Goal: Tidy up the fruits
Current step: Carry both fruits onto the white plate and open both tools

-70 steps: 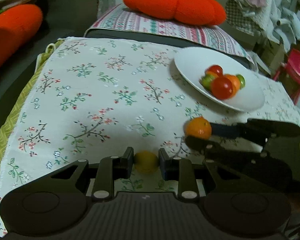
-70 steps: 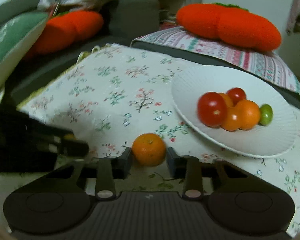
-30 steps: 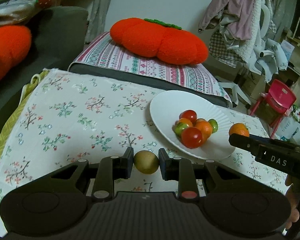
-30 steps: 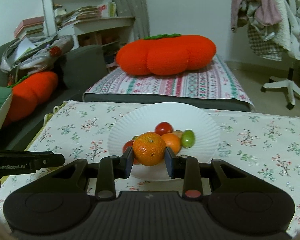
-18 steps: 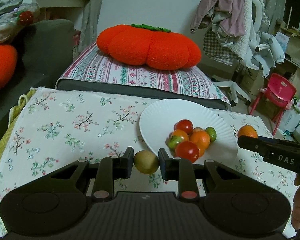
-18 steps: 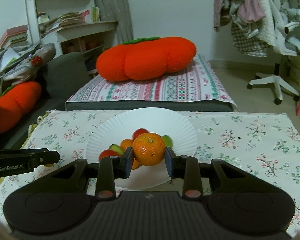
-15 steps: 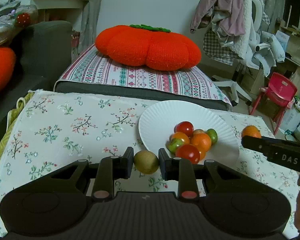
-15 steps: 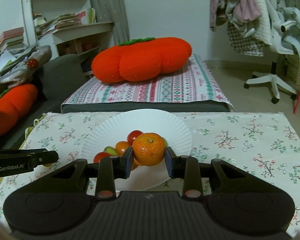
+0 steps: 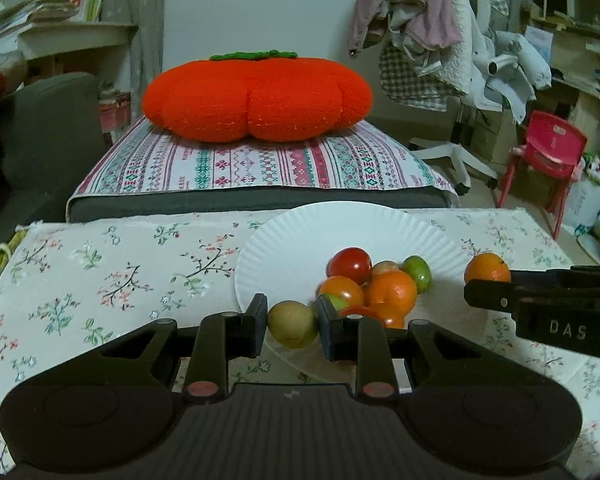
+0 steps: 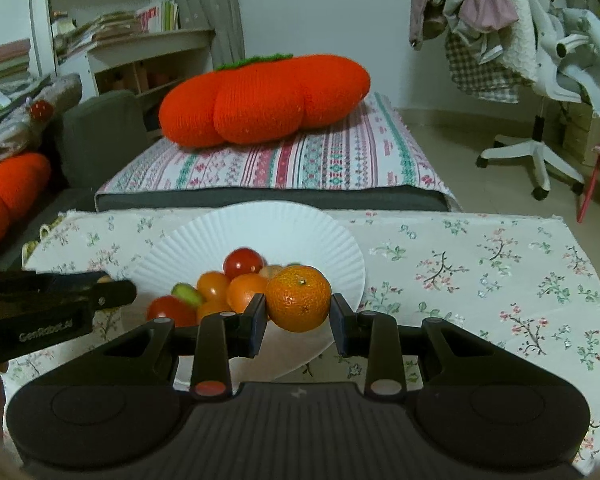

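My left gripper [image 9: 293, 325] is clamped on a small yellow-green fruit [image 9: 293, 324], held over the near left rim of the white paper plate [image 9: 300, 236], at about seven o'clock of the fruit pile. On the plate lie a red tomato [image 9: 350, 265], an orange [image 9: 392, 293] and a green fruit [image 9: 418, 273], touching in a heap. My right gripper [image 10: 299, 300] pinches a mandarin [image 10: 299, 298] above the plate's near right edge, at about four o'clock of the pile. The plate sits on a floral cloth [image 9: 112, 276].
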`<state>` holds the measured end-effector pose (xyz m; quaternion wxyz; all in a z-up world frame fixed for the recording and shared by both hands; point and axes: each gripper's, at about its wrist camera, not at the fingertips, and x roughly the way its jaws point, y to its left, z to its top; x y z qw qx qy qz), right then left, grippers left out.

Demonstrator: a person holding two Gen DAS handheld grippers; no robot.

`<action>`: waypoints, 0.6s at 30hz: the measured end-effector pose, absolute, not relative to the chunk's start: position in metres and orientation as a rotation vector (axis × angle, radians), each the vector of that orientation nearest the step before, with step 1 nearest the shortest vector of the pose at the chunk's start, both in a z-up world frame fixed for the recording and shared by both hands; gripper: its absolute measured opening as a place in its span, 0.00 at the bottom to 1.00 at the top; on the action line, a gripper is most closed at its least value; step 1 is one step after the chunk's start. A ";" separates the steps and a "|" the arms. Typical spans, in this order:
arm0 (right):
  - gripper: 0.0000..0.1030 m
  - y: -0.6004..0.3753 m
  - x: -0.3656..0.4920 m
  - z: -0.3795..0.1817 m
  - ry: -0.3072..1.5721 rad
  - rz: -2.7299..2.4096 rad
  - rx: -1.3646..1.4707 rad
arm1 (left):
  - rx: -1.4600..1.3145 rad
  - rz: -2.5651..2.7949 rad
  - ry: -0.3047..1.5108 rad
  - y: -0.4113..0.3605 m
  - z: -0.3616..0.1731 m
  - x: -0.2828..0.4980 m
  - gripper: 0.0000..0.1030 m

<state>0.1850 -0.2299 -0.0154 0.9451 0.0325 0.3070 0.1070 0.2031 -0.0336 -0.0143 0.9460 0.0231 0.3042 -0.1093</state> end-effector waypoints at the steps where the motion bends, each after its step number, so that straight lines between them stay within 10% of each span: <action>1: 0.29 -0.229 0.185 -0.017 0.631 0.218 0.061 | 0.049 -0.223 0.619 -0.034 -0.016 0.205 0.04; 18: 0.32 -0.215 0.185 -0.029 0.649 0.226 0.009 | 0.024 -0.265 0.606 -0.037 -0.027 0.220 0.09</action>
